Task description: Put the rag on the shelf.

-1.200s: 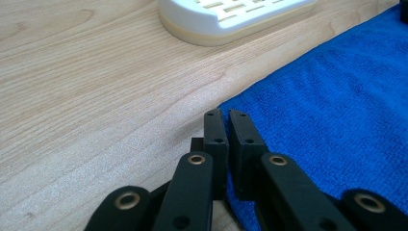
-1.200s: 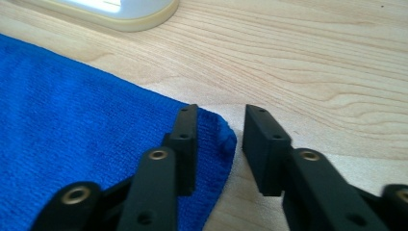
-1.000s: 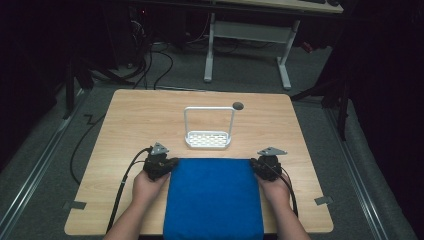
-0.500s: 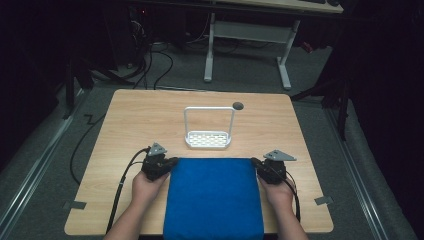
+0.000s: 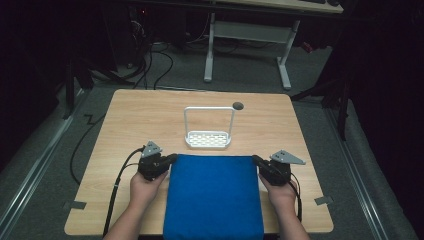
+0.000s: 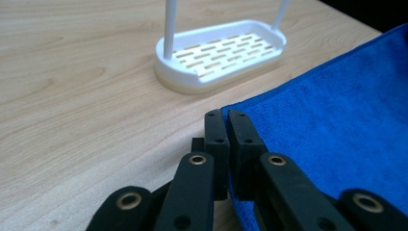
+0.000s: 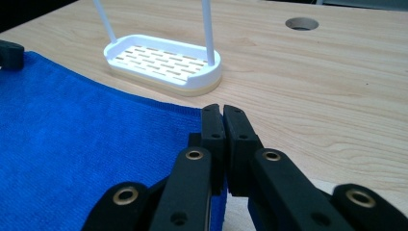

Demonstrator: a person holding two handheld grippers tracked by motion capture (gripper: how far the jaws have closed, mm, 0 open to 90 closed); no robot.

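A blue cloth (image 5: 212, 200) lies spread on the near half of the wooden table (image 5: 145, 120), its near edge hanging over the front. My left gripper (image 5: 172, 158) is shut on the cloth's far left corner. In the left gripper view the black jaws (image 6: 225, 118) meet with the blue cloth (image 6: 346, 125) pinched between them. My right gripper (image 5: 255, 160) is shut on the far right corner. Its jaws (image 7: 221, 111) are pressed together over the edge of the cloth (image 7: 72, 134). Across the cloth, the tip of the left gripper (image 7: 9, 54) peeks in.
A white slotted tray with a tall wire handle (image 5: 207, 139) stands just beyond the cloth's far edge, close to both grippers (image 6: 221, 50) (image 7: 159, 62). A round cable hole (image 5: 238, 105) sits in the tabletop behind it. Cables trail off the table's left side.
Both hands have shifted slightly outward and lifted a little, each keeping its corner of the cloth. The right gripper moved most, toward the right edge.
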